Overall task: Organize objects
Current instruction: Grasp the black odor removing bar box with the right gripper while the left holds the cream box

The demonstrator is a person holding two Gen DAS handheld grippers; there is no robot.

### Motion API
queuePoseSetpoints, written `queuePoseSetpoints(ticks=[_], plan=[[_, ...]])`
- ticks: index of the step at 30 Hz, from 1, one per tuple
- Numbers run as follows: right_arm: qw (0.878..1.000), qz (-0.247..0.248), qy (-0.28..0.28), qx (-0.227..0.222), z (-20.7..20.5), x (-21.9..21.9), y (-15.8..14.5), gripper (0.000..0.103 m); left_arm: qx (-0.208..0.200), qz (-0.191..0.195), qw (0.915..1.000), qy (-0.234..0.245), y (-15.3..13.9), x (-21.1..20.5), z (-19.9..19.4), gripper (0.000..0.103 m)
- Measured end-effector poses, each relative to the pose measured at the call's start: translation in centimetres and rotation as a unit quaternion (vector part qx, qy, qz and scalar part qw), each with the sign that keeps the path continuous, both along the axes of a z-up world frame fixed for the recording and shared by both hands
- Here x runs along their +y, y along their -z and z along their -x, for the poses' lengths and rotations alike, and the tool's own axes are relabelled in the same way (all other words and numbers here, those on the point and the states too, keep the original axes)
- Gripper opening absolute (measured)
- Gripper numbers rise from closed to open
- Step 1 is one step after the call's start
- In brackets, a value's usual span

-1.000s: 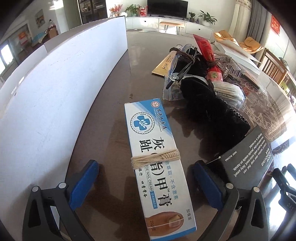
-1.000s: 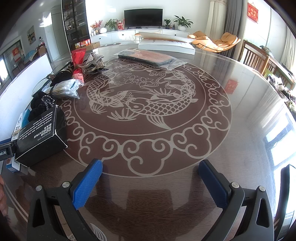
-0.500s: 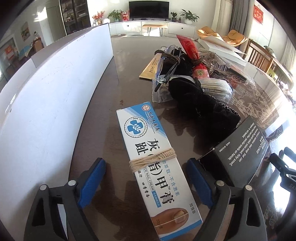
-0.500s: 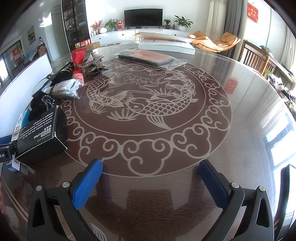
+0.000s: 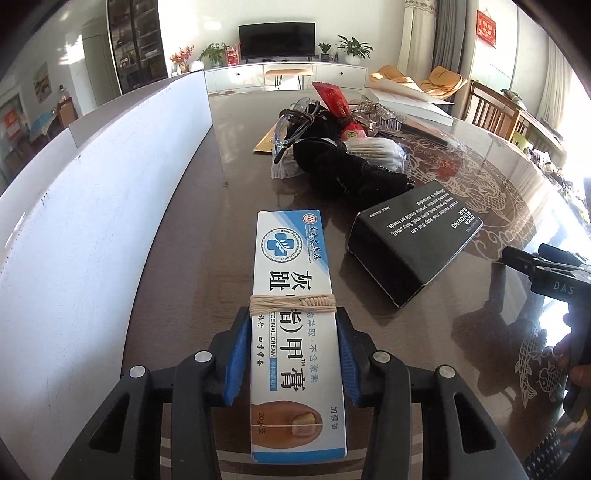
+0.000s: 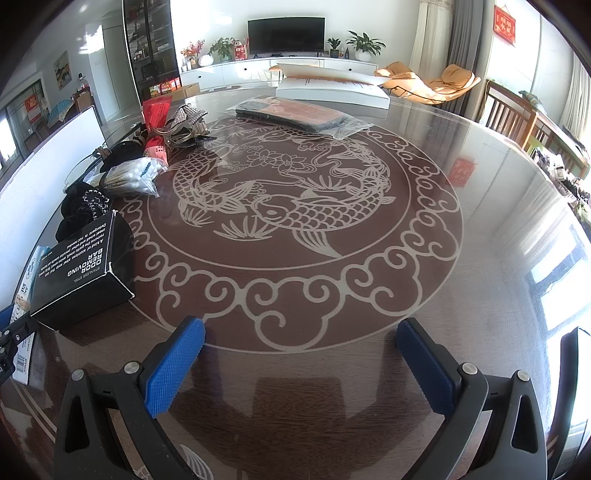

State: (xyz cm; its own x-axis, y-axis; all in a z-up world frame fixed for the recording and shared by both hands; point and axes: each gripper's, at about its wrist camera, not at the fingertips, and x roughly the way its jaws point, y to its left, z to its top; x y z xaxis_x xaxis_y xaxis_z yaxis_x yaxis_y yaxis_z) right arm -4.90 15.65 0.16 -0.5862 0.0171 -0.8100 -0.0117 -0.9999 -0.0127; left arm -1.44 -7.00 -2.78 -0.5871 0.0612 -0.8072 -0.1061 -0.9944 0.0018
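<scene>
left wrist: looking steeply down, close over dark glossy table (image 5: pixel 207 258) | right wrist: likewise | both sharing black lettered carton (image 5: pixel 413 240) (image 6: pixel 79 280)

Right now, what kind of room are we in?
Most likely a home's living and dining room: a television on a long white cabinet, potted plants beside it, and a big round table with wooden chairs.

A television (image 6: pixel 286 34) stands beyond potted plants (image 6: pixel 364 43) and an orange lounge chair (image 6: pixel 430 81).

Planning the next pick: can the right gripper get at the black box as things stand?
Probably yes. The right gripper is open and holds nothing, with bare table ahead; the black box lies to its left, its near side uncovered.
</scene>
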Motion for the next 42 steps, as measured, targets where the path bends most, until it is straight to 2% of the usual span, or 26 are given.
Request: queuePoseSetpoints(ticks=[7,10,12,14,18,21,23,25,28,33,36,42], plan=[[1.0,0.0,-0.002,-0.001,0.0,0.0,0.0,0.103,0.008,-0.001,0.9999,0.006,0.1,0.1,-1.8,0.043],[0.999,0.024,-0.015,-0.029,0.1,-0.1,-0.7,0.103,0.009,-0.002,0.9999,0.007,0.2,-0.1,-2.6,0.043],[0.998,0.063,-0.029,0.001,-0.8,-1.0,-2.6,0.103,0.011,-0.003,0.9999,0.005,0.3,-0.2,-3.0,0.043],[0.995,0.069,-0.068,0.02,-1.1,-3.9,-4.4,0.103,0.014,-0.003,0.9999,0.004,0.3,-0.3,-3.4,0.043],[0.985,0.036,-0.166,0.029,-0.5,-12.2,-5.7,0.103,0.014,-0.004,0.9999,0.003,0.2,-0.5,-3.7,0.043],[0.978,-0.017,-0.204,0.038,-0.2,-16.8,-4.9,0.103,0.014,-0.004,0.9999,0.003,0.2,-0.8,-4.1,0.043],[0.975,-0.054,-0.214,0.032,0.1,-18.2,-3.7,0.103,0.014,-0.004,0.9999,0.002,0.2,-1.2,-4.3,0.043],[0.973,-0.087,-0.21,0.027,0.0,-17.9,-2.6,0.103,0.015,-0.006,0.9999,0.003,0.3,-1.5,-4.5,0.043],[0.978,-0.076,-0.195,0.02,-0.8,-15.4,-1.8,0.103,0.018,-0.007,0.9998,0.005,0.3,-1.7,-4.7,0.043],[0.99,-0.076,-0.122,0.003,-1.8,-9.1,-0.9,0.103,0.023,-0.005,0.9997,0.005,0.3,-1.7,-4.9,0.043],[0.995,-0.056,-0.086,-0.007,-2.4,-6.0,-1.1,0.103,0.024,-0.006,0.9997,0.004,0.2,-1.6,-5.0,0.043],[0.995,0.023,-0.092,-0.009,-2.5,-4.6,-3.7,0.103,0.018,-0.006,0.9998,-0.001,0.1,-1.5,-4.8,0.043]])
